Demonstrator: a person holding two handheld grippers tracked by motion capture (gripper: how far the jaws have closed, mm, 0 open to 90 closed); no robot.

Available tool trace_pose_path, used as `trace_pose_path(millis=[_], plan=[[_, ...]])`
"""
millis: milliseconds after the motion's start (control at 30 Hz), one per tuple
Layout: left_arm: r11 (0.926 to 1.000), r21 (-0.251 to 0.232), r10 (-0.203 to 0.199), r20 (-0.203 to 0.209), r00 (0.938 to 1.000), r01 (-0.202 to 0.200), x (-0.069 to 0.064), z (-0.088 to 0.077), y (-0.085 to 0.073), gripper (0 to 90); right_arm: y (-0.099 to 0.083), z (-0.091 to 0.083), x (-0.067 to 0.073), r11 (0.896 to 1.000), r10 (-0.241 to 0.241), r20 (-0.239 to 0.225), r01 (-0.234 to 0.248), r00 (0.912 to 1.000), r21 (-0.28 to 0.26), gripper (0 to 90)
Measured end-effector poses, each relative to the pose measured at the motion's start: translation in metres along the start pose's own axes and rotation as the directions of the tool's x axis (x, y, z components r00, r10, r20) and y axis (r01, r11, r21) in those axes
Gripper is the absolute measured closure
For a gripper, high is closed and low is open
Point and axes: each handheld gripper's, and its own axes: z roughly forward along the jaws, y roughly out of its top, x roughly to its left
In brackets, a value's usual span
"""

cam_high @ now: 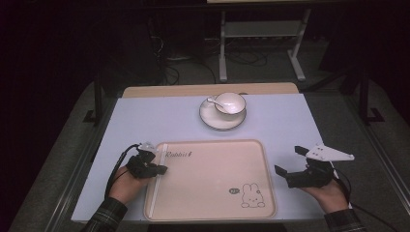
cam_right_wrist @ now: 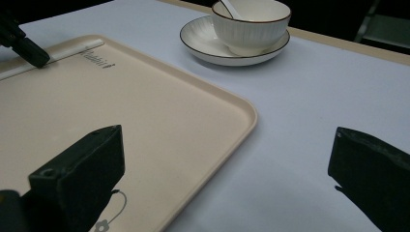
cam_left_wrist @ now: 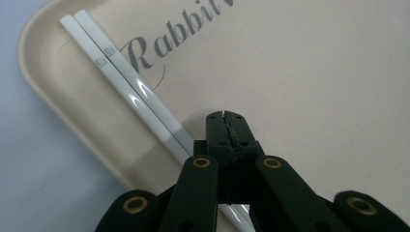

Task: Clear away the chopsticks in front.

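Note:
A beige tray (cam_high: 212, 166) printed with a rabbit lies at the near middle of the table. Two white chopsticks (cam_high: 153, 198) lie side by side along its left rim. My left gripper (cam_high: 163, 169) is over that rim with its jaws shut. In the left gripper view the shut left gripper (cam_left_wrist: 226, 118) hovers just right of the chopsticks (cam_left_wrist: 121, 77), which run under its body, and nothing is between the pads. My right gripper (cam_high: 290, 159) stands open on the table right of the tray. In the right gripper view my right gripper (cam_right_wrist: 225, 179) has nothing between its jaws.
A white bowl (cam_high: 230, 102) with a white spoon (cam_high: 212, 101) in it stands on a saucer (cam_high: 215, 121) beyond the tray. The pale blue table cover (cam_high: 290, 125) reaches the edges. Table legs and cables lie on the dark floor behind.

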Motion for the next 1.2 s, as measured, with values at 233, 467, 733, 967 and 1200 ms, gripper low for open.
trace_pose_path(millis=[233, 467, 733, 967, 1200], plan=[[0.9999, -0.003, -0.013, -0.006, 0.9999, 0.013, 0.001, -0.004, -0.003, 89.7, 0.000, 0.000, 0.000, 1.000, 0.000, 0.001, 0.000, 1.0000, -0.003, 0.0], [0.9999, -0.012, -0.001, -0.014, 0.9999, 0.001, 0.000, -0.004, -0.002, 86.9, 0.000, 0.000, 0.000, 1.000, -0.002, -0.001, 0.002, 1.0000, 0.000, 0.0], [0.9793, -0.199, 0.036, -0.015, 0.9992, -0.038, -0.002, -0.029, 0.000, 58.2, 0.000, 0.000, 0.001, 1.000, -0.007, -0.006, 0.007, 1.0000, 0.003, 0.0], [0.9524, -0.300, 0.035, -0.066, 0.9972, -0.053, -0.001, -0.048, -0.016, 31.6, -0.001, -0.002, 0.002, 1.000, -0.006, -0.008, 0.006, 0.9999, 0.003, 0.0], [0.9329, -0.357, 0.020, -0.087, 0.9960, -0.050, -0.001, -0.062, -0.033, 18.8, -0.001, -0.001, 0.002, 1.000, -0.009, -0.010, 0.009, 0.9999, 0.004, 0.0]])
